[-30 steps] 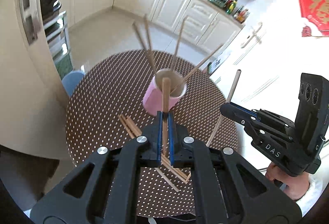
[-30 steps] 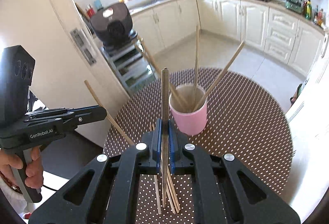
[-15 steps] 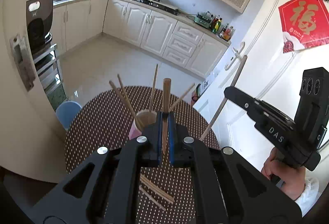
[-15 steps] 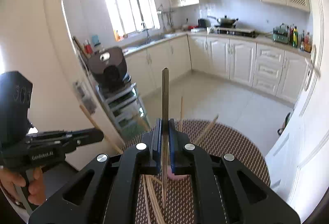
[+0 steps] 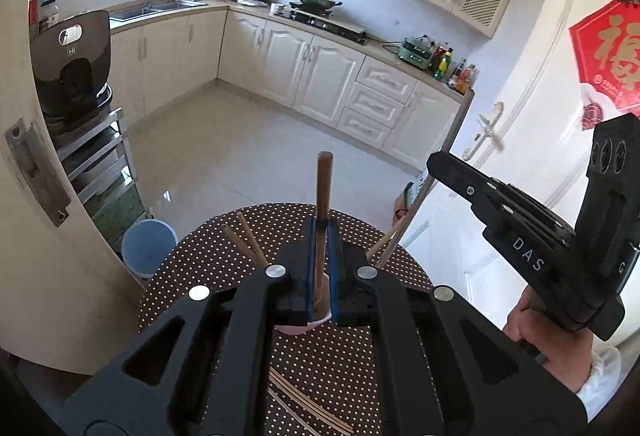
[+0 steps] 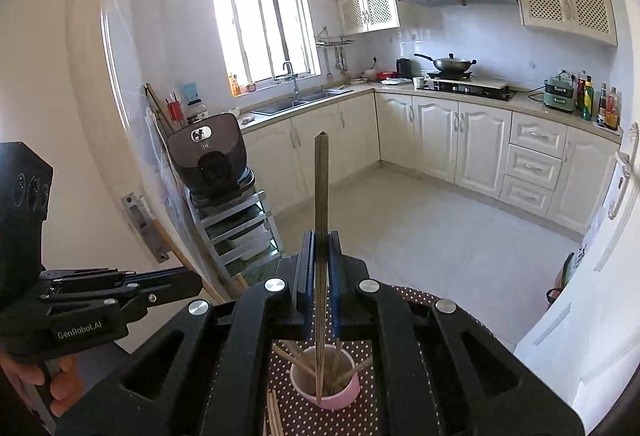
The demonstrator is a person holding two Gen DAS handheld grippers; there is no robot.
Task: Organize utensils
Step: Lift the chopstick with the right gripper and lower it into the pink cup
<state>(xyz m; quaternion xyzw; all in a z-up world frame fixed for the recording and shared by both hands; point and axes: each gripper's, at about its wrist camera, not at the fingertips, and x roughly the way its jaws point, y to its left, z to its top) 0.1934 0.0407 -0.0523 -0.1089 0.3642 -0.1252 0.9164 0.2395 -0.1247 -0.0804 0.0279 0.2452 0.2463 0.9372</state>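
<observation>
Both grippers have been rising from the dotted table (image 5: 224,256) over the last second, so each camera is now looking across the kitchen rather than down. The left gripper (image 5: 321,236) is clamping one chopstick (image 5: 323,187) upright above the pink cup (image 6: 325,396). The right gripper (image 6: 321,248) is pinching another chopstick (image 6: 321,187), whose lower tip is hanging at the cup's mouth — a drop-in looks close. Loose chopsticks (image 5: 308,408) are lying on the near side, so sorting is likely unfinished.

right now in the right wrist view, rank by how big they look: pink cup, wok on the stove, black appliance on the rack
1. black appliance
2. pink cup, though nearness to the camera inflates it
3. wok, far off, so its small look is unsure
</observation>
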